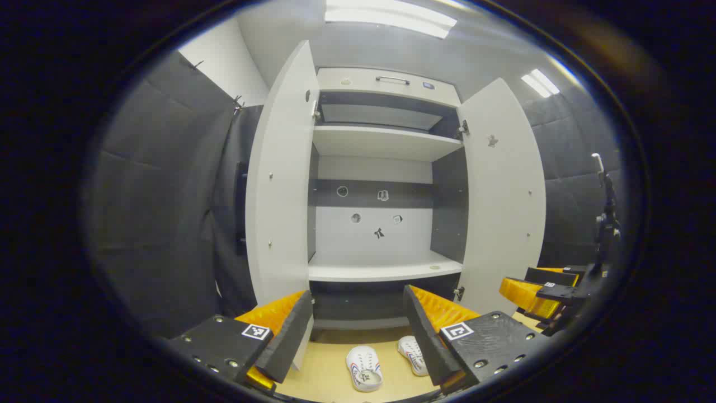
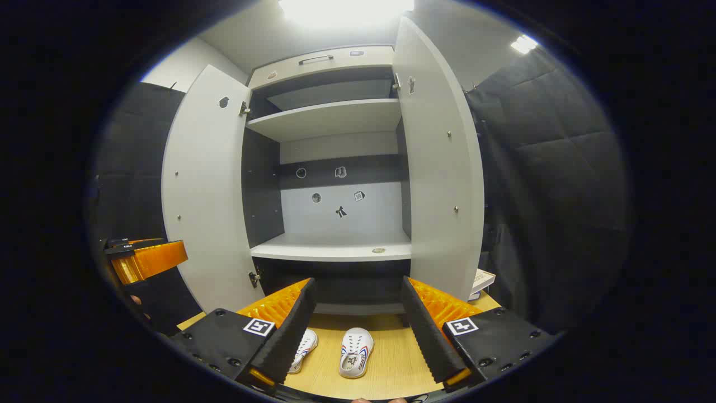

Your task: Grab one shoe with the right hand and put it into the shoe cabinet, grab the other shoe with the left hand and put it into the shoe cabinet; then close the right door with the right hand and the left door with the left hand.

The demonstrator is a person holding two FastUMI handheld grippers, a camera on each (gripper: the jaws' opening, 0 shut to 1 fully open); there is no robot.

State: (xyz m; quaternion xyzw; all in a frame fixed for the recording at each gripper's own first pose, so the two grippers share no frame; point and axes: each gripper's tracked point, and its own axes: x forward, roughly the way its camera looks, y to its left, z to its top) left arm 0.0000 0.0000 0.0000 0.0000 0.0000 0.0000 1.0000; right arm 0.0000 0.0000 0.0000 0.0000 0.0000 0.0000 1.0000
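With our right gripper fingers spread empty, we should straddle the shoe between them squarely.

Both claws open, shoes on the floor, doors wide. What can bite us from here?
1. The two white shoes lie close side by side; the open right claw may nudge or catch the second one.
2. The left claw is also aimed over the pair; both hands could crowd there.
3. The doors flank the shelf; a wide swing could bump one.
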